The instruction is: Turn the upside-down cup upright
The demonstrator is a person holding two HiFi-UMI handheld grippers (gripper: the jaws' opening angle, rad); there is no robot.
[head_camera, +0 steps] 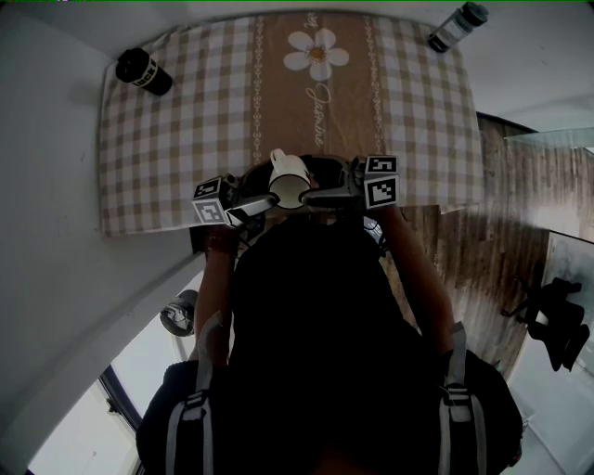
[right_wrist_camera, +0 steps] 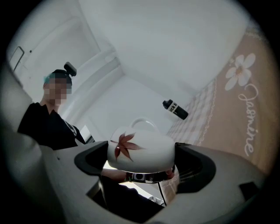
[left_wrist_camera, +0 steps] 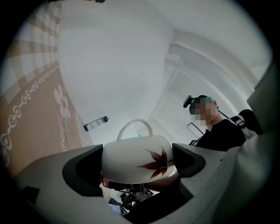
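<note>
A white cup (head_camera: 290, 178) with a red maple leaf is held in the air over the near edge of the table (head_camera: 167, 139). It is tipped, with its handle pointing toward the far side and its mouth toward the person. My left gripper (head_camera: 261, 205) is shut on it from the left and my right gripper (head_camera: 320, 196) from the right. In the left gripper view the cup (left_wrist_camera: 138, 159) fills the gap between the jaws of the left gripper (left_wrist_camera: 136, 168). The right gripper view shows the same cup (right_wrist_camera: 141, 151) pressed between the jaws of the right gripper (right_wrist_camera: 142, 162).
A checked cloth with a daisy print (head_camera: 317, 53) covers the table. A black bottle (head_camera: 144, 71) lies at its far left corner, a clear bottle (head_camera: 457, 26) at the far right. A dark round shape (head_camera: 327, 170) sits under the cup. Wood floor (head_camera: 483, 241) runs along the right.
</note>
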